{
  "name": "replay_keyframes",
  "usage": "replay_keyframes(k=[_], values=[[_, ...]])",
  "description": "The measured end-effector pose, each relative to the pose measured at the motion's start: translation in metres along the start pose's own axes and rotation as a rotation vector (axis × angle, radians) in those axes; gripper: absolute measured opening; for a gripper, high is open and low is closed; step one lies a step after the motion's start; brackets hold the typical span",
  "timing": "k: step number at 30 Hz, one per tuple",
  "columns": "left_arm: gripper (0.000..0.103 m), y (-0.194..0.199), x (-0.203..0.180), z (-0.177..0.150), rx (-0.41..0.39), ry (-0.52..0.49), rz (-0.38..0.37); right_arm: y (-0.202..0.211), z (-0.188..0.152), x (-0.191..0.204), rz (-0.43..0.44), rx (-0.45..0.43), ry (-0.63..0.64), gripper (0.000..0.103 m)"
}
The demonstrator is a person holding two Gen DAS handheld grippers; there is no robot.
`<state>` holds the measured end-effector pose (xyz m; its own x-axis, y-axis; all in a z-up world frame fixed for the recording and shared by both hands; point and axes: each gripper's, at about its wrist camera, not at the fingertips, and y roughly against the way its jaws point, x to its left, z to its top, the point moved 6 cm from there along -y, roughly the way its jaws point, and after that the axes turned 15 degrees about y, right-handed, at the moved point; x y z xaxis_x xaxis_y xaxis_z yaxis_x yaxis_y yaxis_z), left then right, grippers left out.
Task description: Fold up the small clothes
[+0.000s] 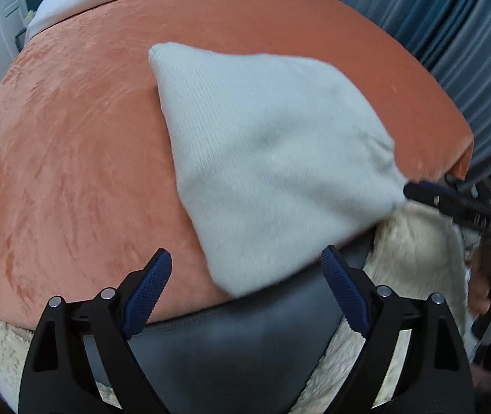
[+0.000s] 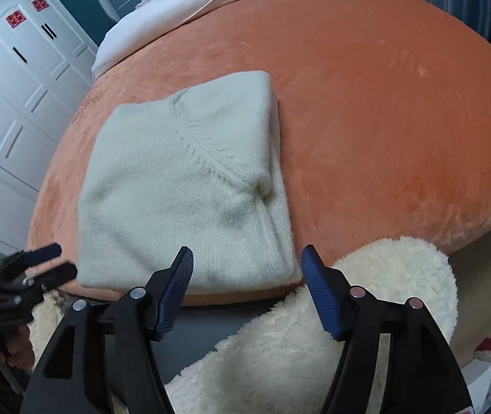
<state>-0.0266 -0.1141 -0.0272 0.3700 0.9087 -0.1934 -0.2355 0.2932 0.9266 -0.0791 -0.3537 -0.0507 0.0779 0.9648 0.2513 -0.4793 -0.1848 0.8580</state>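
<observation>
Sweater point(image 2: 183, 186): folded, laid on orange bed point(image 2: 383, 120).
Left gripper point(image 1: 245, 276): spread wide, empty.
Right gripper point(image 2: 245, 276): parted, nothing held.
Nearby: cream fleece point(image 2: 366, 293), white wardrobe point(image 2: 14, 86).

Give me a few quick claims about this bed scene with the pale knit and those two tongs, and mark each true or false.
1. The pale knit garment lies folded on the orange bed cover. True.
2. The right tongs are clamped shut on the garment. False: their jaws stand apart, and nothing is pinched between them.
3. The left tongs are open. True.
4. A dark blue towel hangs over the foot of the bed. False: what lies there is a cream fluffy blanket.
5. White cupboard doors with red stickers stand beside the bed. True.
</observation>
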Motion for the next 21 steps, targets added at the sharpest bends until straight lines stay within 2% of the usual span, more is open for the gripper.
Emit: replay_keyframes(k=[2, 3, 4, 5, 6, 7, 9, 10, 11, 12, 14, 15, 16, 17, 18, 21], values=[[0.083, -0.015, 0.003, -0.013, 0.032, -0.041, 0.054, -0.016, -0.010, 0.001, 0.023, 0.060, -0.015, 0.063], [0.077, -0.022, 0.004, -0.016, 0.046, -0.034, 0.061, -0.025, -0.013, 0.001, 0.044, 0.074, -0.023, 0.044], [0.054, -0.029, 0.006, -0.015, 0.059, -0.012, 0.051, -0.032, -0.013, 0.003, 0.072, 0.080, -0.036, 0.030], [0.030, -0.035, 0.010, -0.012, 0.081, 0.028, 0.056, -0.029, -0.013, 0.007, 0.099, 0.073, -0.044, 0.011], [0.025, -0.038, 0.016, -0.008, 0.101, 0.085, 0.042, -0.019, -0.009, 0.011, 0.121, 0.034, -0.051, 0.010], [0.024, -0.035, 0.020, -0.005, 0.108, 0.139, 0.008, 0.002, 0.001, 0.019, 0.140, -0.049, -0.036, 0.010], [0.023, -0.031, 0.025, -0.003, 0.102, 0.153, 0.011, 0.041, 0.013, 0.027, 0.153, -0.161, -0.002, 0.008], [0.023, -0.033, 0.025, -0.005, 0.109, 0.141, 0.018, 0.053, 0.014, 0.026, 0.158, -0.182, 0.004, 0.008], [0.023, -0.038, 0.025, -0.008, 0.120, 0.133, 0.038, 0.050, 0.010, 0.021, 0.157, -0.158, -0.005, 0.008], [0.023, -0.043, 0.025, -0.012, 0.138, 0.133, 0.053, 0.034, -0.001, 0.013, 0.128, -0.096, -0.011, 0.008], [0.023, -0.056, 0.029, -0.020, 0.173, 0.148, 0.093, -0.017, -0.033, -0.004, 0.016, 0.082, 0.008, 0.006], [0.020, -0.059, 0.034, -0.023, 0.177, 0.146, 0.139, -0.033, -0.046, -0.007, -0.011, 0.145, 0.010, 0.003], [0.014, -0.061, 0.042, -0.025, 0.167, 0.139, 0.202, -0.032, -0.044, -0.004, -0.029, 0.142, 0.030, 0.004], [0.015, -0.060, 0.051, -0.026, 0.154, 0.138, 0.255, -0.026, -0.039, 0.000, -0.047, 0.138, 0.055, 0.004], [0.015, -0.057, 0.059, -0.027, 0.151, 0.152, 0.259, -0.022, -0.036, 0.003, -0.050, 0.131, 0.072, 0.005], [0.015, -0.026, 0.064, -0.020, 0.094, 0.202, 0.133, -0.005, -0.033, 0.002, -0.051, 0.118, 0.070, 0.011]])
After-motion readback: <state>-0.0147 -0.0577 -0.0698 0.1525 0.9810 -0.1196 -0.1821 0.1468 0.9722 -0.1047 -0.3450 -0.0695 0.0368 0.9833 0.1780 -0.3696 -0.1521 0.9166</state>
